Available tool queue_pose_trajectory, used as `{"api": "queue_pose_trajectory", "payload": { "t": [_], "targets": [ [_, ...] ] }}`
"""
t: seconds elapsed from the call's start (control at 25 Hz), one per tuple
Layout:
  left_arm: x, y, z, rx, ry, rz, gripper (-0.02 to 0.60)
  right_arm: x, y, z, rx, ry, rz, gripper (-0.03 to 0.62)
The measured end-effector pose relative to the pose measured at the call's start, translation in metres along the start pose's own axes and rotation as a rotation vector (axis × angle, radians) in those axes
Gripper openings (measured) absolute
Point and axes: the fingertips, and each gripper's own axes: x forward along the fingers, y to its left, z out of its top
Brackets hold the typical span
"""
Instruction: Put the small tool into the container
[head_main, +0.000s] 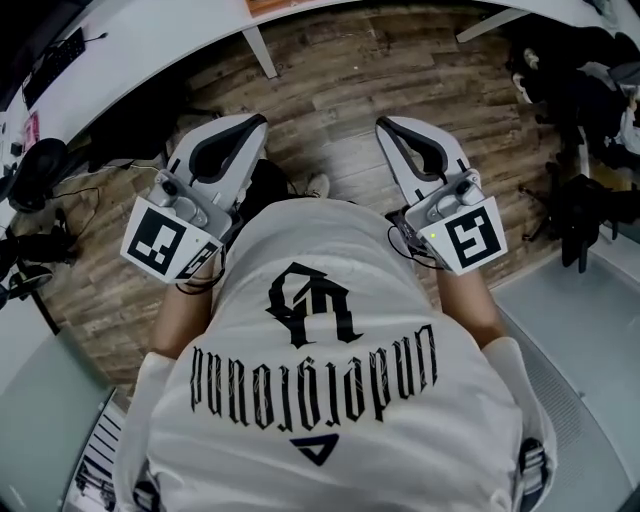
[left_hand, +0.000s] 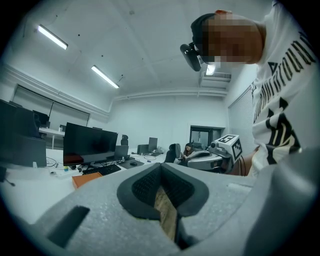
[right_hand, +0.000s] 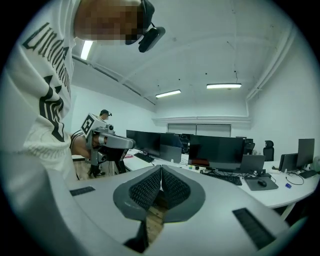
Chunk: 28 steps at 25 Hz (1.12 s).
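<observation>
Wood floor (head_main: 340, 80) lies beneath both claws and shows through the wedge below their pads. A white desk (head_main: 160, 60) runs ahead of the left claw (head_main: 262, 122) and off to its left. The person's white printed shirt (head_main: 330, 380) fills the space behind and between the two claws. We note dark monitors (right_hand: 220, 152) beyond the tips in the right gripper view.

Left claw: jaws together, nothing between. Right claw (head_main: 382, 122): jaws pressed together, empty. A marker cube (head_main: 165, 240) sits at the left claw's rear. Small tool and container: in none of our views.
</observation>
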Motion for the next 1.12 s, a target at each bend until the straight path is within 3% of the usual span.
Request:
{"api": "queue_pose_trajectory", "payload": {
  "t": [1.12],
  "targets": [
    [-0.015,0.002,-0.004,-0.012,0.004,0.014,0.015,0.007,0.016,-0.001,0.001,-0.008,0.018,0.015]
  ]
}}
